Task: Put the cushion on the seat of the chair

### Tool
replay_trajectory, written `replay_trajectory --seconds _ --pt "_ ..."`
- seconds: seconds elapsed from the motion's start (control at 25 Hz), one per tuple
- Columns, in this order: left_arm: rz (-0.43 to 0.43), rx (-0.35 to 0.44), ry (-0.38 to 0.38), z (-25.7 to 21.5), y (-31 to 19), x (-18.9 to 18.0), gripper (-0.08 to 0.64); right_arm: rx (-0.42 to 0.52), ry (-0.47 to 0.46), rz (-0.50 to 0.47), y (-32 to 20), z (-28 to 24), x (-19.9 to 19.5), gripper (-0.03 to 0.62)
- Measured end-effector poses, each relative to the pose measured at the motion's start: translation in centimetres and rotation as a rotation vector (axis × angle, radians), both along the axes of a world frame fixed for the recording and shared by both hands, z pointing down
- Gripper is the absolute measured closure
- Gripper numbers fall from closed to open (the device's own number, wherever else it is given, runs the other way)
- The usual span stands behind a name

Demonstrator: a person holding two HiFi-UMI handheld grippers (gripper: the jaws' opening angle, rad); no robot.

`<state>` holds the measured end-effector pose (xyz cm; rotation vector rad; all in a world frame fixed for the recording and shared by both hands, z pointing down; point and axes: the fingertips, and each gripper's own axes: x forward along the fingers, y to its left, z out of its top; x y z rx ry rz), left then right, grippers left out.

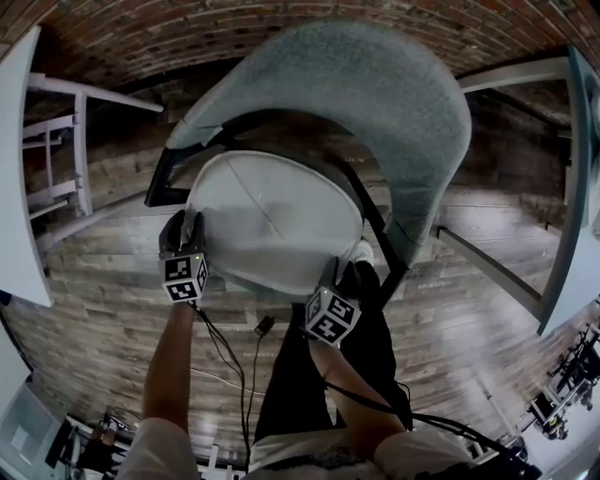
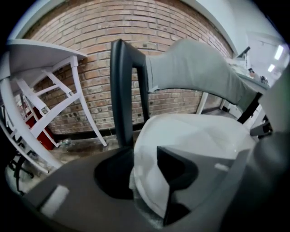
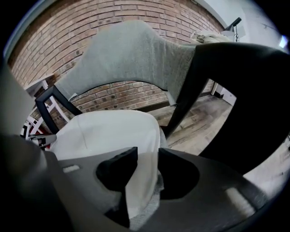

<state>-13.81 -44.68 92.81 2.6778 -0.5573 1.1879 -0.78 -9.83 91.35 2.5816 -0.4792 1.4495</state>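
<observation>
Wood-plank floor (image 1: 112,309) and a brick wall (image 1: 281,14) are seen in the head view, with the chair (image 1: 375,103) in the middle and its grey backrest on the far side. The white cushion (image 1: 272,220) is spread flat over the seat, inside the black frame. The left tongs (image 1: 185,234) are placed at its near left edge and the right tongs (image 1: 342,277) at its near right corner. The cushion's width is thus spanned from one hand to the other, and neither is clearly nearer.

From the left gripper view, the cushion (image 2: 195,136) is shown straight ahead and slightly right, below the backrest (image 2: 195,72) and beside a black armrest post (image 2: 121,90). A white bench (image 2: 36,50) stands at the left. The left tongs (image 2: 142,176) are spread wide; the cushion's edge lies between the jaws but appears not to be pinched.

From the right gripper view, the cushion (image 3: 108,131) extends ahead and to the left, under the backrest (image 3: 131,59). The right tongs (image 3: 147,176) are likewise held wide apart, with the cushion's corner hanging loosely in the gap.

Placement is judged as good as done. A withdrawal toward the person is called for, straight back off the near edge, so that the fabric is not dragged along.
</observation>
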Motion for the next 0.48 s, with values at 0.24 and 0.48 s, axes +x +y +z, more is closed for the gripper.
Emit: replay_trajectory --seconds 0.24,0.48 --pt "-0.036 0.018 0.028 -2.2 -0.2 -0.7 0.43 0.038 0.017 -0.037 -0.9 -2.0 0.4 0.437" --pt "-0.092 0.036 0.065 -7.2 0.5 -1.4 0.43 0.121 0.036 -0.133 -3.0 -6.6 1.2 0.437"
